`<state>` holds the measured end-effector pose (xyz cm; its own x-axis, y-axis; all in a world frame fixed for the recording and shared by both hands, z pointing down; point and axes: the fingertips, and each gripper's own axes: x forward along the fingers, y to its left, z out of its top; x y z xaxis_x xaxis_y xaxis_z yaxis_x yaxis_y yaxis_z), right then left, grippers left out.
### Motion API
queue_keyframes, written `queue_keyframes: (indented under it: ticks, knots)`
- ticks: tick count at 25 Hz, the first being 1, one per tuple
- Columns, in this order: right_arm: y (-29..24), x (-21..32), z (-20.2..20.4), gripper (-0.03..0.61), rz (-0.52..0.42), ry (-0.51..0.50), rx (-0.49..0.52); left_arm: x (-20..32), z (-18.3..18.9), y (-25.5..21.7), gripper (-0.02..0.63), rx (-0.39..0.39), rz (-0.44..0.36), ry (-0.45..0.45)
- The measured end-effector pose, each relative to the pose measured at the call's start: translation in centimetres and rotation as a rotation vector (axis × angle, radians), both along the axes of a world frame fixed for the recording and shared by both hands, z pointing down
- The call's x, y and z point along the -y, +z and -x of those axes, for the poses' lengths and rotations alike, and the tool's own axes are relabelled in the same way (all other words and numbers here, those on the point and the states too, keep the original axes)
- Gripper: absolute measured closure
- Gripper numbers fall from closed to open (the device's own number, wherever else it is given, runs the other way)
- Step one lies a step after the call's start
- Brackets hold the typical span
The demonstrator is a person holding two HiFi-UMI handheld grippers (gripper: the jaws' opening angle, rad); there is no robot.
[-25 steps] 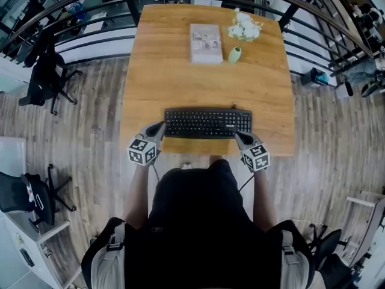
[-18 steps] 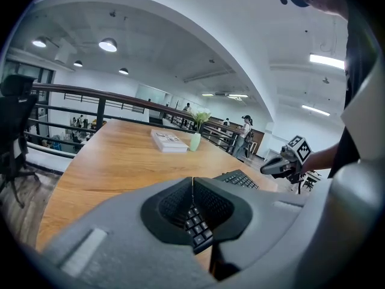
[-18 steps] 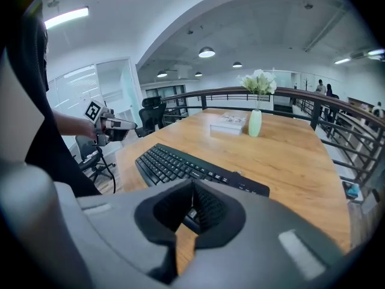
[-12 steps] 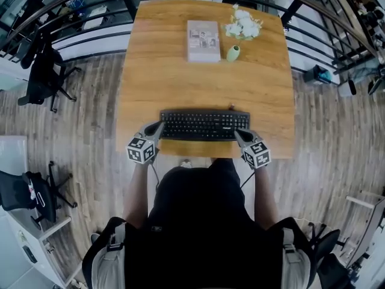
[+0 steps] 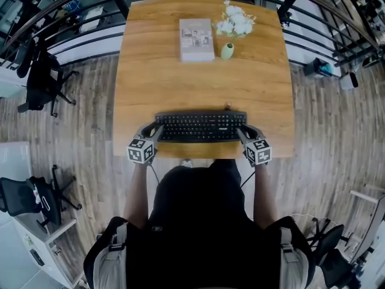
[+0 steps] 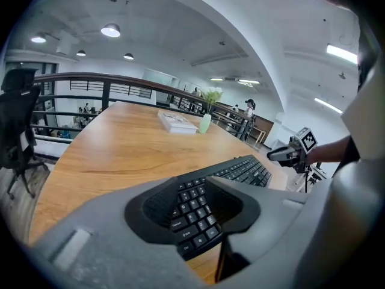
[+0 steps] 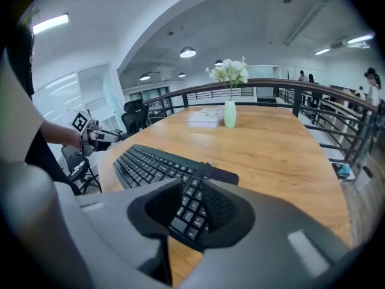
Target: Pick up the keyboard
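Note:
A black keyboard lies flat along the near edge of the wooden table. My left gripper is at its left end and my right gripper at its right end. In the left gripper view the jaws stand apart, having just been opening, and the keyboard's left end keys show in the gap between them. The right gripper view shows the same: the jaws have just been opening and now straddle the keyboard's right end. Neither pair of pads presses on it.
At the far side of the table lie a book and a small green vase with white flowers. A dark railing runs behind the table. Black office chairs stand on the wood floor at the left.
Both grippers have moved from the keyboard's near corners up to its two ends, and their jaws have spread apart. The keyboard has stayed in place.

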<state>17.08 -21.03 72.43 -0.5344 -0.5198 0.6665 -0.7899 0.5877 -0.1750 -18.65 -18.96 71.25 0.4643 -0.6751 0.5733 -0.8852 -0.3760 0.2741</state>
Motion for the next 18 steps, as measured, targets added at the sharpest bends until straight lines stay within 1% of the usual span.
queue_keyframes:
  ticks: [1,4,6,8,10,14,18]
  knots:
    - [0.4,0.3,-0.5,0.468,0.003,0.015,-0.013,0.1,0.1,0.4,0.459,0.012,0.01,-0.005]
    - [1.6,1.2,-1.8,0.422,0.002,0.053,-0.037,0.4,0.2,1.6,0.434,0.039,0.036,-0.017]
    - [2.2,1.8,-2.3,0.4,0.0,0.074,-0.037,0.5,0.4,2.5,0.416,0.038,0.057,-0.036]
    - [2.9,1.9,-2.5,0.389,0.009,0.077,-0.047,0.3,0.8,3.4,0.405,0.025,0.086,-0.068]
    - [3.6,1.9,-2.8,0.371,0.018,0.076,-0.07,-0.1,1.1,4.1,0.399,0.029,0.11,-0.081]
    - [4.6,2.3,-3.7,0.368,0.014,0.095,-0.112,-0.4,1.2,5.1,0.393,0.06,0.138,-0.064]
    - [5.5,2.2,-3.9,0.367,0.036,0.095,-0.128,-0.4,1.5,5.5,0.39,0.062,0.153,-0.068]
